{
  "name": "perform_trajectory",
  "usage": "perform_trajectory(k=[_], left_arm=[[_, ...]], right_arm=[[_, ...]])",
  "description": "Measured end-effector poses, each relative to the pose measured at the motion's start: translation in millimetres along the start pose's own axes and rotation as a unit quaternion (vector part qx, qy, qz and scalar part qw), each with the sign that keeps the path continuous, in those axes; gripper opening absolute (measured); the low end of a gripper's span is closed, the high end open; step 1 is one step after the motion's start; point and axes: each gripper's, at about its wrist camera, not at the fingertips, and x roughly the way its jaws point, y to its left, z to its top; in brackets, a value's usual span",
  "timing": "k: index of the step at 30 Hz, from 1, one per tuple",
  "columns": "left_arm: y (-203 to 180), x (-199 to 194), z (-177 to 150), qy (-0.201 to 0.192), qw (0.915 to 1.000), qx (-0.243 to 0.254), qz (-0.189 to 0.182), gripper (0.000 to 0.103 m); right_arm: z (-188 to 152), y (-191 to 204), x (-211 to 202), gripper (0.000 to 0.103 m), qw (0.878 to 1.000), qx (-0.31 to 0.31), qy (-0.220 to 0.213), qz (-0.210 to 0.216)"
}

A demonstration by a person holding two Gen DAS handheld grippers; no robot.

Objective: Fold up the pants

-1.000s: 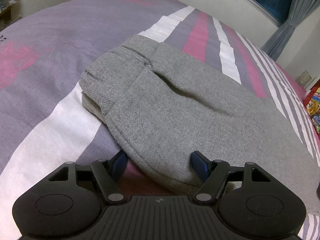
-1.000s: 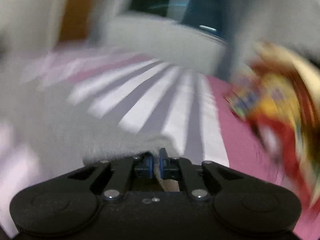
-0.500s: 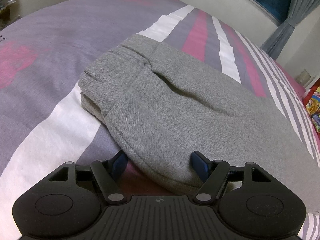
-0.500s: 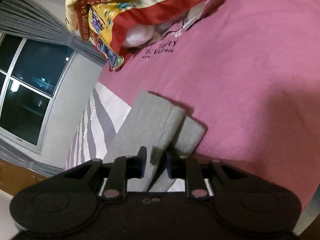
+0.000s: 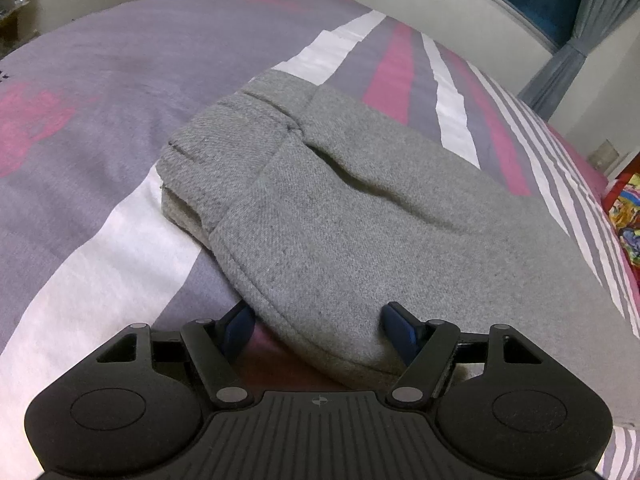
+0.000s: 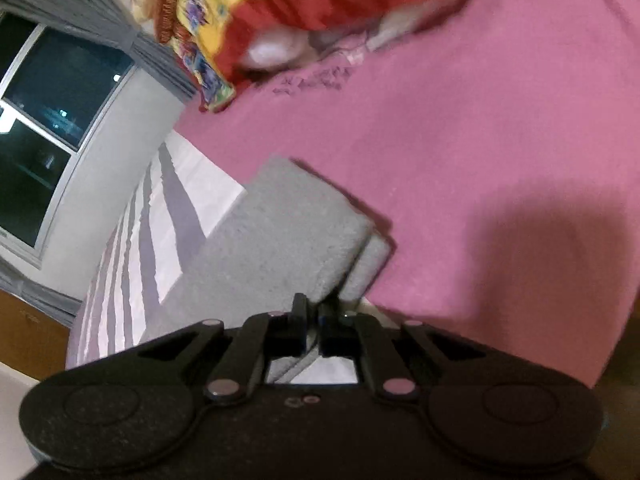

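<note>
Meanwhile, left claw [image 5: 318, 322] gapes wide astride the pants [image 5: 360, 216] edge; right claw [image 6: 313, 312] pinches their hem.

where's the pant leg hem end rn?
In the right wrist view, the hem end lies centre-frame on the pink sheet, just ahead of the right gripper, below the colourful pillow.

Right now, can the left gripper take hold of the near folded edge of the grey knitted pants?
Probably yes. The left gripper is open, and the near edge of the grey knitted pants already lies between its fingers, with nothing in the way on the striped bedsheet.
</note>
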Motion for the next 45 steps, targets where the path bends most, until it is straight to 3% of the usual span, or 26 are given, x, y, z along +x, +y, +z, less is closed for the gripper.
perform_trajectory(k=[3, 8, 11, 14, 16, 18, 21, 22, 25, 28, 30, 31, 33, 36, 39, 45], left_arm=[[3.2, -7.1, 1.7, -0.006, 0.9999, -0.007, -0.006, 0.071], [33.8, -46.1, -12.8, -0.097, 0.9924, -0.071, -0.024, 0.071], [59.5, -54.9, -15.1, -0.118, 0.9853, -0.117, -0.039, 0.03], [70.3, -56.6, -11.1, -0.131, 0.9792, -0.14, -0.068, 0.03], [67.6, -50.8, -6.1, -0.118, 0.9804, -0.135, -0.082, 0.03], [64.8, -43.2, -1.2, -0.107, 0.983, -0.131, -0.071, 0.03], [59.9, -51.0, -0.4, -0.155, 0.9722, -0.139, -0.107, 0.03], [57.1, -50.7, 0.6, -0.158, 0.9721, -0.133, -0.111, 0.03], [49.6, -24.8, 10.5, -0.088, 0.9842, -0.128, -0.084, 0.03], [45.0, -7.7, 12.5, -0.07, 0.9868, -0.12, -0.083, 0.029], [43.4, -8.1, 18.3, -0.086, 0.9856, -0.12, -0.082, 0.013], [45.4, -10.7, 22.9, -0.095, 0.9828, -0.13, -0.09, 0.013], [47.2, -17.6, 30.6, -0.112, 0.9802, -0.131, -0.097, 0.012], [43.3, -16.0, 32.5, -0.115, 0.9837, -0.106, -0.089, 0.012], [49.9, 5.1, 25.6, -0.083, 0.9897, -0.096, -0.067, 0.012], [49.5, -0.6, 27.7, -0.078, 0.99, -0.094, -0.069, 0.015]], right_arm=[[-1.3, 4.4, -4.4, 0.015, 1.0, -0.009, -0.001, 0.006], [-3.9, 4.1, -9.3, 0.017, 1.0, -0.022, 0.002, 0.006], [-5.9, 5.1, -8.2, 0.019, 1.0, -0.024, -0.001, 0.004], [-6.8, 11.2, -3.7, 0.024, 1.0, -0.031, -0.003, -0.002], [-7.1, 15.2, -2.3, 0.031, 0.999, -0.037, -0.004, -0.003], [-8.1, 18.1, -1.7, 0.037, 0.999, -0.043, -0.006, -0.002], [-9.5, 19.9, -1.4, 0.04, 0.999, -0.047, -0.008, -0.001], [-9.7, 19.7, -1.4, 0.04, 0.999, -0.047, -0.009, -0.001], [-10.0, 18.9, 0.0, 0.041, 0.999, -0.049, -0.009, -0.001], [-9.6, 19.2, 0.1, 0.041, 0.999, -0.045, -0.009, -0.003], [-8.9, 18.8, -0.1, 0.035, 0.999, -0.042, -0.01, -0.008], [-7.9, 19.8, 0.2, 0.004, 0.999, -0.045, -0.008, -0.02], [-3.8, 20.9, -4.4, 0.004, 0.999, -0.046, -0.014, -0.005], [-3.8, 28.8, -14.0, 0.004, 0.996, -0.08, -0.043, 0.022], [-6.2, 15.5, 8.9, 0.004, 0.998, -0.065, -0.004, -0.017], [-2.7, 18.1, -2.7, 0.004, 0.998, -0.057, -0.024, 0.013]])
